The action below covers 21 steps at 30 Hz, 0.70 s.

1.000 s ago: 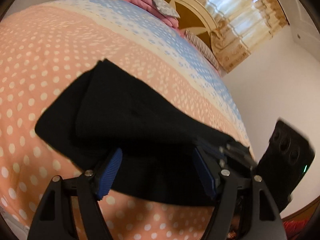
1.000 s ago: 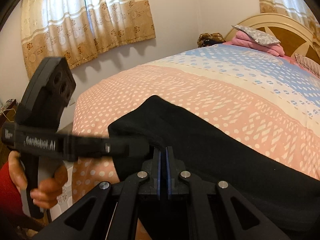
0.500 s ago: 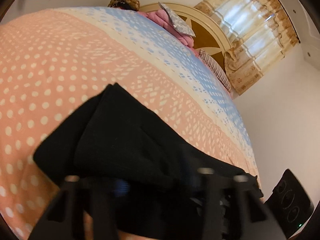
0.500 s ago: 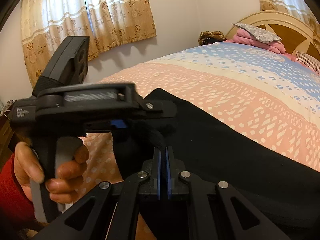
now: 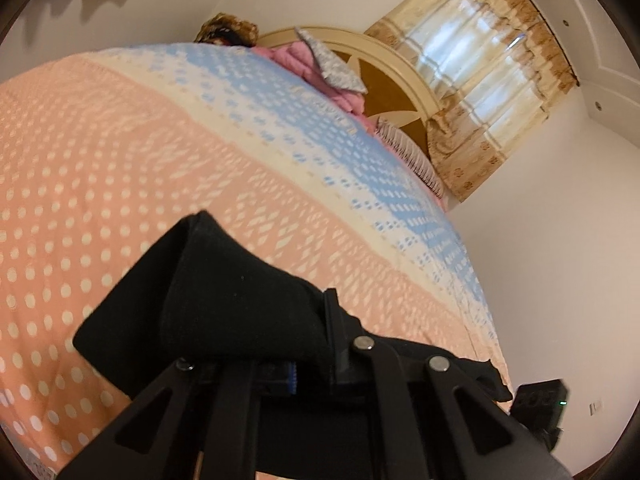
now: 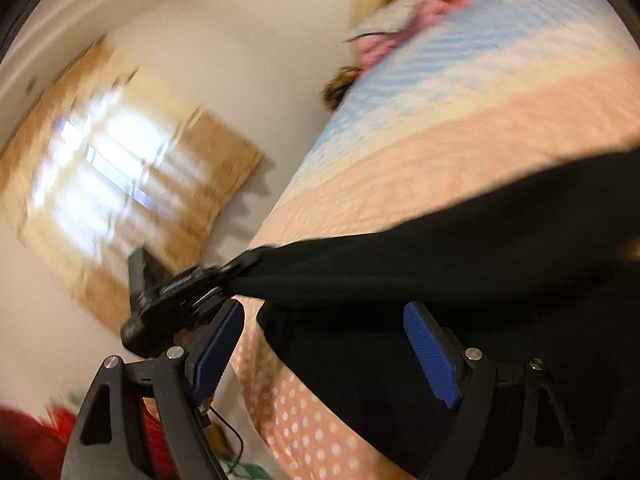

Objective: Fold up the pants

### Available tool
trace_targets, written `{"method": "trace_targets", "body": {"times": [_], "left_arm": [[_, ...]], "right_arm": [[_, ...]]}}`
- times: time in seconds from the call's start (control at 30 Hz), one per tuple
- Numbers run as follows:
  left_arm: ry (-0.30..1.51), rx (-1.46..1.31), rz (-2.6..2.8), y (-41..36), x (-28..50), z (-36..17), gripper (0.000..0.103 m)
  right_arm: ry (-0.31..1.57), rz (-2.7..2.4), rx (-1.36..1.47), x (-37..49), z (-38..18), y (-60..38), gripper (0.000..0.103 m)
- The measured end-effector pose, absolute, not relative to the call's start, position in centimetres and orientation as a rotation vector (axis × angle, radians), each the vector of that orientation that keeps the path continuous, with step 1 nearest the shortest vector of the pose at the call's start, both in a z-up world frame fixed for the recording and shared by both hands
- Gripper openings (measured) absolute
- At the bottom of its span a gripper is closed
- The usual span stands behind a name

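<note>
Black pants (image 5: 224, 300) lie folded on the bed's near edge. My left gripper (image 5: 312, 360) is shut on a corner of them, and the cloth drapes over its fingers. In the right wrist view, which is blurred and tilted, that left gripper (image 6: 230, 270) holds the corner lifted and stretched off the pants (image 6: 480, 280). My right gripper (image 6: 324, 344) has its jaws opening wide. Its blue pads (image 6: 218, 344) stand apart from the black cloth, which shows between them without being pressed. Part of the right gripper's body (image 5: 540, 404) shows at the lower right of the left wrist view.
The bedspread (image 5: 120, 160) is peach with white dots and has a blue band farther back. Pink pillows (image 5: 304, 60) lean on the cream headboard (image 5: 400, 80). Curtained windows (image 6: 120, 184) and white walls surround the bed. A red sleeve (image 6: 24, 440) is at the lower left.
The left gripper closed on the pants' corner and rose with it. The right gripper let go of the cloth, opened wide, rolled and swung sideways.
</note>
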<state>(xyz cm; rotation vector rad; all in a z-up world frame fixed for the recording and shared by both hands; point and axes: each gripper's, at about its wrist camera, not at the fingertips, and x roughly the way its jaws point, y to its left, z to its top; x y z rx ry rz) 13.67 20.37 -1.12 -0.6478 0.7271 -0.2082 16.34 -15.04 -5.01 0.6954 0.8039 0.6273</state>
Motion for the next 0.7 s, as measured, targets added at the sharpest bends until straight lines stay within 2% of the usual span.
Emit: {"method": "trace_targets", "body": {"times": [0.2, 0.5, 0.57, 0.6, 0.67, 0.7], "left_arm": [[0.724, -0.663, -0.216, 20.7, 13.7, -0.5, 0.011], [0.754, -0.637, -0.198, 20.5, 14.0, -1.4, 0.011], [0.756, -0.64, -0.197, 20.4, 14.1, -1.6, 0.011], [0.756, -0.637, -0.192, 20.4, 14.1, -1.8, 0.011], [0.76, -0.64, -0.187, 20.4, 14.0, -2.0, 0.011], [0.764, -0.645, -0.186, 20.5, 14.0, -2.2, 0.011]], "right_arm": [[0.807, 0.525, 0.915, 16.9, -7.3, -20.1, 0.083], [0.819, 0.506, 0.979, 17.7, -7.2, -21.6, 0.081], [0.799, 0.475, 0.967, 17.8, -7.3, -22.3, 0.067], [0.793, 0.452, 0.955, 18.1, -7.2, -22.6, 0.052], [0.838, 0.404, 0.936, 19.3, -8.0, -23.0, 0.044], [0.877, 0.393, 0.945, 20.0, -8.6, -22.9, 0.034]]}}
